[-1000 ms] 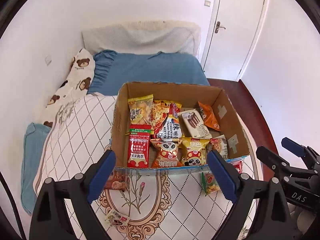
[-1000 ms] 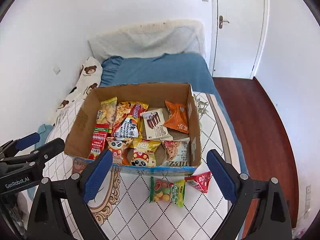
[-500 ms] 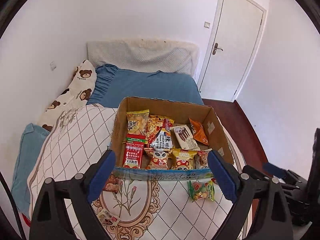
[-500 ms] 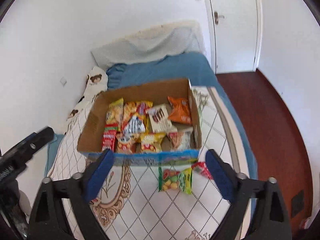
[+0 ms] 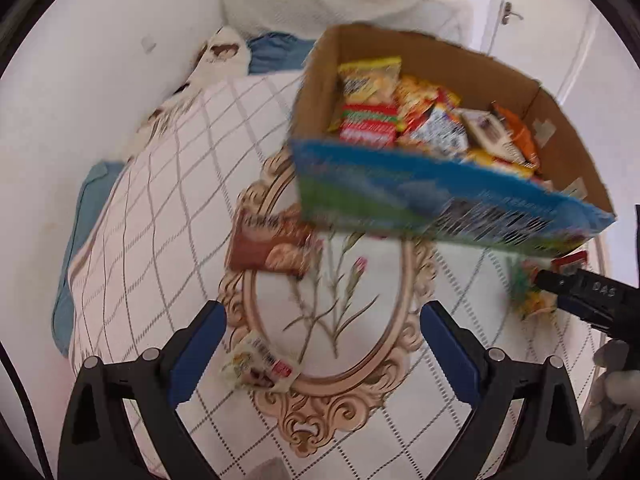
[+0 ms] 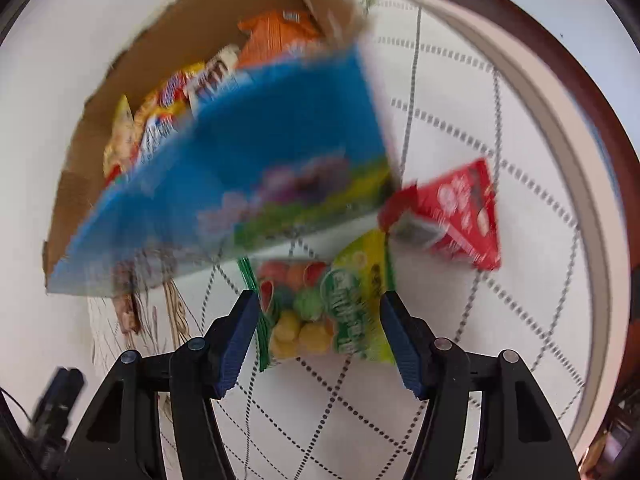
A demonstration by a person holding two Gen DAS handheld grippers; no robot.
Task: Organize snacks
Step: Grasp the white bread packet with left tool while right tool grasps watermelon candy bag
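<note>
Left wrist view: left gripper (image 5: 322, 344) spread wide, jaws just opened further, nothing between them, hanging over the quilted cover (image 5: 168, 184) with its oval flower print. Small pale snack packet (image 5: 260, 366) at 7 o'clock, just beside the left finger, touch unclear. Brown biscuit packet (image 5: 270, 242) at 10 o'clock, partly tucked under the near wall of the cardboard box (image 5: 440, 200), which fills 1 o'clock, packed with bright snack packs. Right gripper's black body at 3 o'clock. Right wrist view: right gripper (image 6: 318, 338) half closed, jaws just narrowed, straddling the green candy bag (image 6: 320, 316) at centre; pads at the bag's edges, whether pressing cannot be told through the blur. Red triangular packet (image 6: 456, 216) at 2 o'clock on the cover, beside the box's corner. Box at 11 o'clock.
</note>
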